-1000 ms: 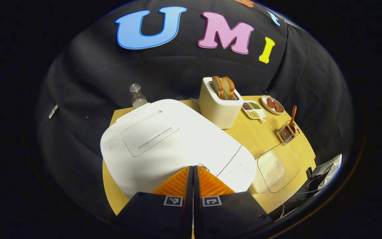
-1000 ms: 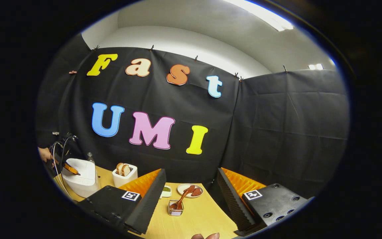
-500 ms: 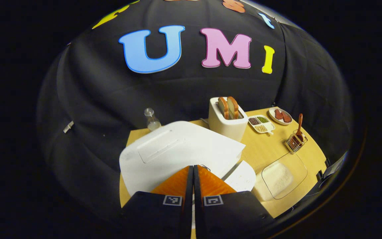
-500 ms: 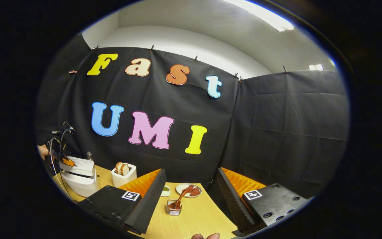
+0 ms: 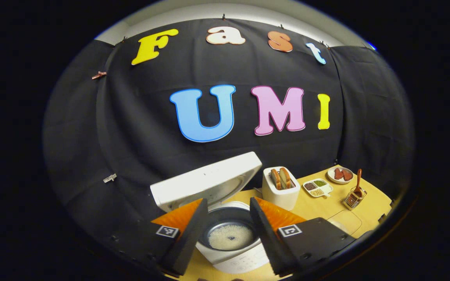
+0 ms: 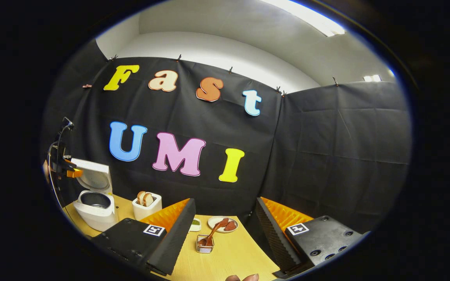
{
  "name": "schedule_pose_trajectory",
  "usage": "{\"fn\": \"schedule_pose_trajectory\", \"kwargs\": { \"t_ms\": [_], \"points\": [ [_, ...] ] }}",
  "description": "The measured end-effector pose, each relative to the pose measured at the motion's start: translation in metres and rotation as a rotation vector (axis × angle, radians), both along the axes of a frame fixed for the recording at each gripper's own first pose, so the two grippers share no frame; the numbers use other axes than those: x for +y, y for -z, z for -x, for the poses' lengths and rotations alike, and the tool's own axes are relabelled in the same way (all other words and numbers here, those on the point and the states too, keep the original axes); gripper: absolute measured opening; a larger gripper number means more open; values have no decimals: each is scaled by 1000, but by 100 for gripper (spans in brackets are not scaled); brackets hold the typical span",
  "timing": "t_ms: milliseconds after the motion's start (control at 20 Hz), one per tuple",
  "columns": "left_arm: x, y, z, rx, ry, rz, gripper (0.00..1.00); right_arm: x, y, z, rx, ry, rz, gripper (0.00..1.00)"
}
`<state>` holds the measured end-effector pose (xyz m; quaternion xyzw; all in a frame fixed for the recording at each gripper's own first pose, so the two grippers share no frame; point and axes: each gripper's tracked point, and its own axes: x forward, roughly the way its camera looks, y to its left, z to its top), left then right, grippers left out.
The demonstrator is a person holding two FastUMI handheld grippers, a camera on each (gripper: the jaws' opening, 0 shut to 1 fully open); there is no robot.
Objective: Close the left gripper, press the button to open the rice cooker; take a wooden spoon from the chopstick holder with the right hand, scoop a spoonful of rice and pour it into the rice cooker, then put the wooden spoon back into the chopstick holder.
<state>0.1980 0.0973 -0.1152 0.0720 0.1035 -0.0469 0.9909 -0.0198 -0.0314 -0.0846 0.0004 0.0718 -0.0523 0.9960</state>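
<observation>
The rice cooker (image 5: 231, 249) is seen at the left end of the wooden table (image 5: 318, 205), its lid (image 5: 209, 179) raised and rice lying in the inner pot (image 5: 231, 236). The left gripper (image 5: 227, 230) is held above the pot with its jaws parted, nothing gripped. The wooden spoon (image 6: 212, 235) stands in the chopstick holder (image 6: 205, 246), framed by the wide-open, empty right gripper (image 6: 225, 234). A toaster (image 5: 281, 187), a divided dish (image 5: 317, 187) and a plate (image 5: 340, 174) are set along the table before the black cloth.
</observation>
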Motion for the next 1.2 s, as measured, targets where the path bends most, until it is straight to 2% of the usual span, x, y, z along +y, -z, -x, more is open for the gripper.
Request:
{"fn": "schedule_pose_trajectory", "kwargs": {
  "t_ms": [50,150,300,500,600,1050,1200],
  "points": [
    [-4,-6,10,-29,4,22,89,0,3,-3,3,-10,2,97],
    [-12,-18,25,-87,-1,78,99,1,10,-7,6,-35,-10,97],
    [-28,-28,47,-136,-12,130,98,0,28,-16,6,-82,-42,97],
    [-42,-33,76,-162,-79,48,98,2,69,-37,44,-162,-89,97],
    [-54,-35,90,-168,-105,30,98,3,95,-52,75,-203,-115,97],
    [-102,-5,125,-115,-229,87,97,-6,229,-122,265,-265,-222,98],
    [-112,0,132,-104,-257,96,97,-1,272,-143,323,-309,-256,98]
  ]
}}
